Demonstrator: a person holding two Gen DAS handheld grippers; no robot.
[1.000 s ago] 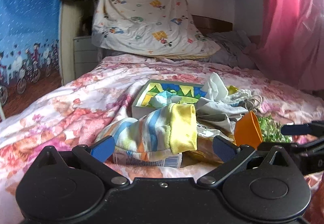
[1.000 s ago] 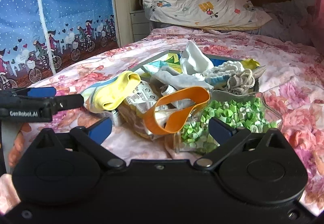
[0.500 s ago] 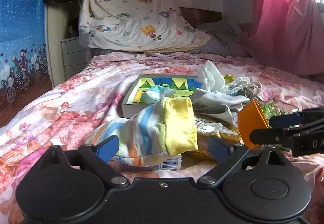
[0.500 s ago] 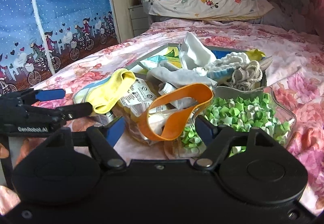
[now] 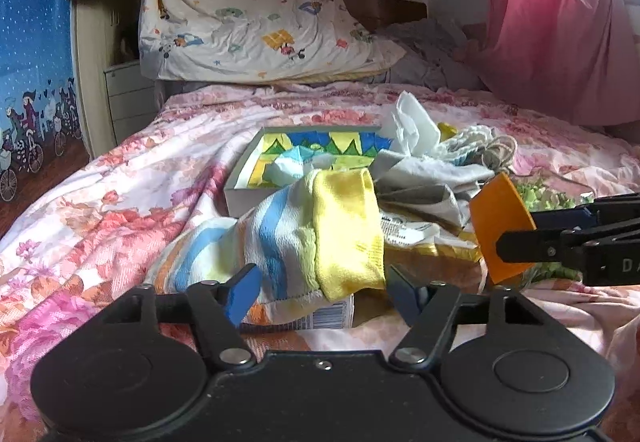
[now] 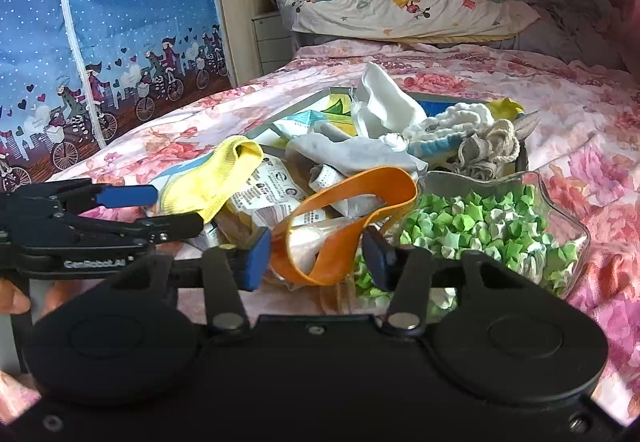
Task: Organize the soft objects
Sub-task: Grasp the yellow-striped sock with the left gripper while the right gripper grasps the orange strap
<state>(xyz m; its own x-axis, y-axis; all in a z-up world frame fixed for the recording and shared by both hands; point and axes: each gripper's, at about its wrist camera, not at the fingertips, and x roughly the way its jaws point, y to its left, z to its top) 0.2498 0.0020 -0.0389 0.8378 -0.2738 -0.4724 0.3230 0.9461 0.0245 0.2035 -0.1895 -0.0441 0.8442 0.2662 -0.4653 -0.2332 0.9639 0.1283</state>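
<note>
- Now the left gripper sits low over a floral bedspread, its 2 blue-padded fingers standing on either side of a striped sock with a yellow cuff; its jaws have just been closing, yet a gap shows on both sides and the pads do not press the cloth.
- That sock lies draped across a small printed carton at the near edge of the pile, just in front of a shallow box with a yellow, blue and green lining.
- Also closing just now, the right gripper has its 2 pads on either side of an orange band (a wide loop, bent over a crinkled packet); the loop's lower end sits between them, and the left pad looks close to it, but I cannot tell whether either pad presses it.
- White and grey cloths, a knitted white piece and a knotted beige cord are heaped in the far part of the box.
- Just right of the band stands a clear container filled with small green and white folded paper stars.
- A cartoon-print pillow leans at the head of the bed, with a pink curtain to the right.
</note>
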